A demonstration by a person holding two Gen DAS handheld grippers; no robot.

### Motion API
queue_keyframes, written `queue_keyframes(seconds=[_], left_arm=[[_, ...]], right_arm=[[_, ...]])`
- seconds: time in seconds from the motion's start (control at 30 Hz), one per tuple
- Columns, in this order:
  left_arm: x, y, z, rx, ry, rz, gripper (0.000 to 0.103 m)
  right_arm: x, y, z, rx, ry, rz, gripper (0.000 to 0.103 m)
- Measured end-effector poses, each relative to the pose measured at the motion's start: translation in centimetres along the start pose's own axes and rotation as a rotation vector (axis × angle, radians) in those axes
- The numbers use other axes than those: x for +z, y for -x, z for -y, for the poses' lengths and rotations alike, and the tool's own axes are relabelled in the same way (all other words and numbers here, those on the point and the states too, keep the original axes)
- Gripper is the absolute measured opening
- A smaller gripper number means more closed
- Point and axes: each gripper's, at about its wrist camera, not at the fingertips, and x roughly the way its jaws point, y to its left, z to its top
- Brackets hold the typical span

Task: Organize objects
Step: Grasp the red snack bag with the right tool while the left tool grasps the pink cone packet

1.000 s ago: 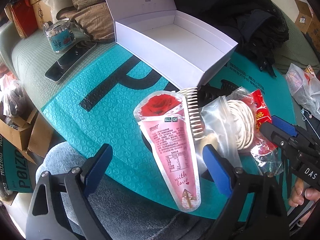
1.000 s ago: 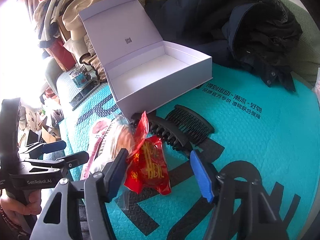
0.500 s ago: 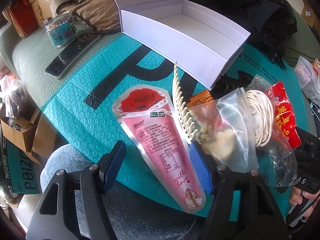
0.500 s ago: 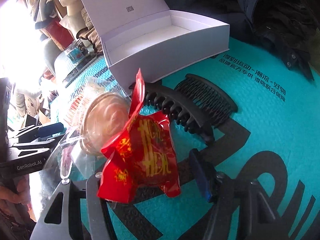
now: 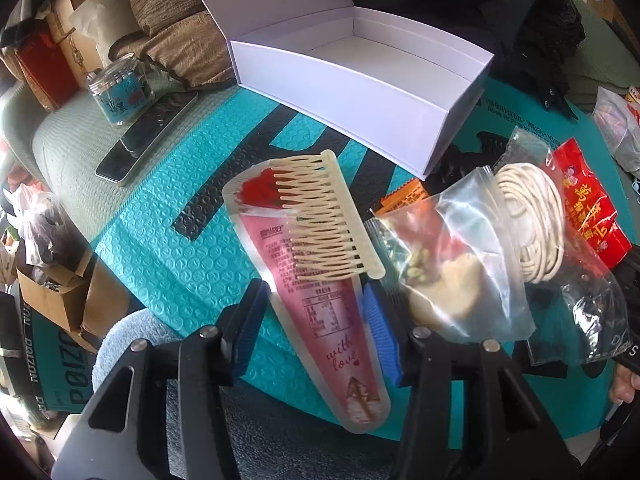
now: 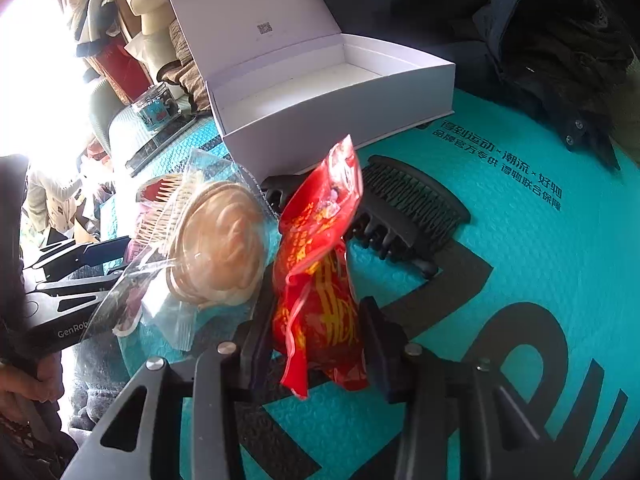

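Note:
My left gripper [image 5: 316,322] has its blue pads [image 5: 382,334] closed around the narrow part of a pink rose-print sachet [image 5: 320,304]. A cream comb [image 5: 324,220] lies across the sachet's top. My right gripper [image 6: 316,336] is shut on a red snack packet [image 6: 320,280] and holds it upright. A clear bag with a cream cord coil [image 6: 220,244] leans beside it, and it also shows in the left wrist view [image 5: 528,216]. The open white box [image 5: 360,76] stands empty behind; it shows in the right wrist view too [image 6: 320,96].
A teal bubble mailer [image 6: 520,260] covers the surface. A black claw clip [image 6: 384,236] and black comb [image 6: 416,196] lie by the box. A jar [image 5: 120,94] and a phone [image 5: 148,136] sit far left. A dark jacket [image 6: 540,48] lies behind.
Both grippers closed in: the left onto the pink sachet, the right onto the red packet, which now stands upright. The cream comb tipped over onto the sachet.

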Motion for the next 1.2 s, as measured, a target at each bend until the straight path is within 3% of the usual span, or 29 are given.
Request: queue_keyframes(seconds=[0.1,0.2,0.57,0.67,0.73,0.8,1.2], left_arm=[[-0.1,0.6,-0.5,-0.007,0.032,0.012,0.034],[-0.4,1.0,-1.4,-0.062,0.086,0.001,0.031],[-1.1,2.4,-2.4,-0.110,0.131,0.045,0.031],[-0.5,2.8,-2.4,-0.117,0.133,0.050,0.039],[0.0,3.0,-2.4,-0.113,0.143,0.048,0.059],[0.4,3.3,-2.4,-0.102,0.154,0.061,0.065],[2.8,0.9,-0.2,-0.093,0.046,0.068,0.066]], right_arm=[[-0.1,0.2,0.2,0.000,-0.001,0.002,0.040],[-0.3,0.4,0.4,0.002,-0.004,0.002,0.040],[-0.5,0.3,0.3,-0.011,0.000,0.004,0.040],[-0.5,0.4,0.3,-0.010,0.000,0.003,0.040],[-0.5,0.4,0.3,-0.006,-0.002,0.002,0.040],[-0.5,0.4,0.4,0.000,-0.007,0.002,0.040],[-0.2,0.2,1.0,0.018,-0.028,0.000,0.041]])
